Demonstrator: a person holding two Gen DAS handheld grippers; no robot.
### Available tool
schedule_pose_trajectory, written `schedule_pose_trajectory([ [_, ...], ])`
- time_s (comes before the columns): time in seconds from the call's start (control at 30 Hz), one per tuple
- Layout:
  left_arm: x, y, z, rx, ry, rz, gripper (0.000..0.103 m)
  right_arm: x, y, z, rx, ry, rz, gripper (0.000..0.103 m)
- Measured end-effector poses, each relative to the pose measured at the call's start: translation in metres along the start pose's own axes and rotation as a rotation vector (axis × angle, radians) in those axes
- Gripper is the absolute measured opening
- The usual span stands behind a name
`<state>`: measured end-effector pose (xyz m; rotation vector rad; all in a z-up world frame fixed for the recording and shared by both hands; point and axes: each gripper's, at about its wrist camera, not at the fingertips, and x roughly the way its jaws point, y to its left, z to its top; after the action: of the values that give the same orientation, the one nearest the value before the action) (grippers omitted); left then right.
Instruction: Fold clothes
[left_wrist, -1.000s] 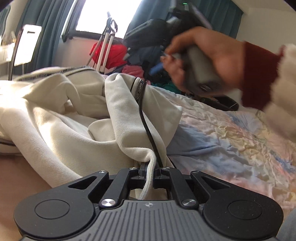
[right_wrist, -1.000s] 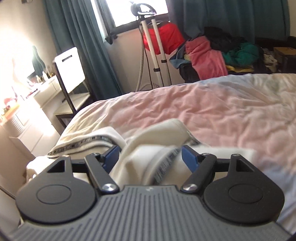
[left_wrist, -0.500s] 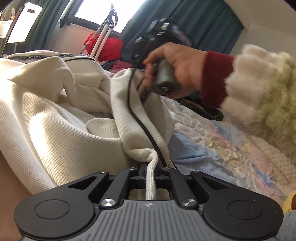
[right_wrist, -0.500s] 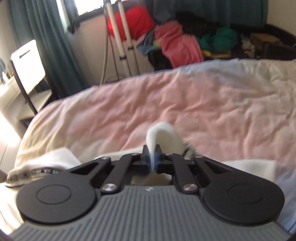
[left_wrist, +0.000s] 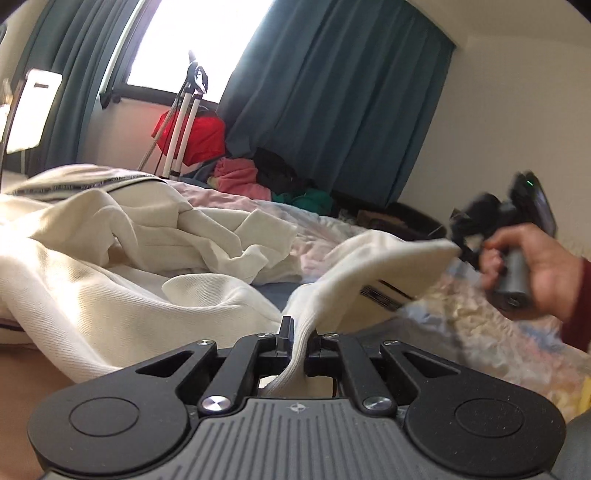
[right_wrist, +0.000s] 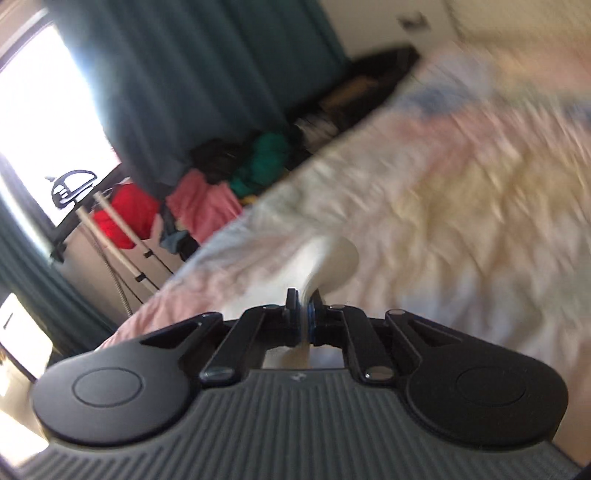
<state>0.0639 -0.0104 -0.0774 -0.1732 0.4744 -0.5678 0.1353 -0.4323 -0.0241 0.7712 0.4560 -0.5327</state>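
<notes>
The left claw (left_wrist: 298, 345) sits low over the bed's pastel quilted cover (left_wrist: 480, 332), clamped on the ribbed edge of a cream knitted garment (left_wrist: 129, 295). The right claw (right_wrist: 303, 319), tilted, pinches another edge. Between them a band stretches rightward; the rest lies crumpled left.

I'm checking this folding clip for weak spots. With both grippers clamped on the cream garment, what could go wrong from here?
The right gripper pinches only a thin edge of the cream garment; it could slip out, judging by the motion blur. The rest lies bunched on the bed, so wrinkles may get folded in.
</notes>
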Motion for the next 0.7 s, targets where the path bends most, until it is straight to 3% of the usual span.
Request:
schedule_pose_trajectory([
  [0.1, -0.001, -0.01, -0.007, 0.038, 0.025, 0.043, 0.006, 0.007, -0.05, -0.022, 0.073, 0.125, -0.028, 0.009],
  [0.17, -0.002, -0.015, -0.013, 0.075, 0.035, 0.074, 0.006, 0.023, -0.072, -0.037, 0.161, 0.289, 0.008, 0.01],
  [0.27, -0.005, -0.02, -0.021, 0.096, 0.054, 0.108, 0.006, 0.033, -0.089, -0.048, 0.328, 0.437, 0.163, 0.01],
  [0.37, -0.002, -0.018, -0.022, 0.099, 0.06, 0.127, 0.007, 0.034, -0.094, -0.046, 0.381, 0.425, 0.185, 0.014],
  [0.5, 0.003, -0.014, -0.021, 0.093, 0.059, 0.145, 0.008, 0.051, -0.103, -0.047, 0.427, 0.446, 0.18, 0.044],
  [0.6, 0.004, -0.013, -0.021, 0.084, 0.062, 0.156, 0.009, 0.069, -0.115, -0.049, 0.509, 0.474, 0.188, 0.045],
  [0.7, 0.006, -0.012, -0.022, 0.087, 0.064, 0.161, 0.01, 0.075, -0.116, -0.042, 0.507, 0.405, 0.21, 0.045],
])
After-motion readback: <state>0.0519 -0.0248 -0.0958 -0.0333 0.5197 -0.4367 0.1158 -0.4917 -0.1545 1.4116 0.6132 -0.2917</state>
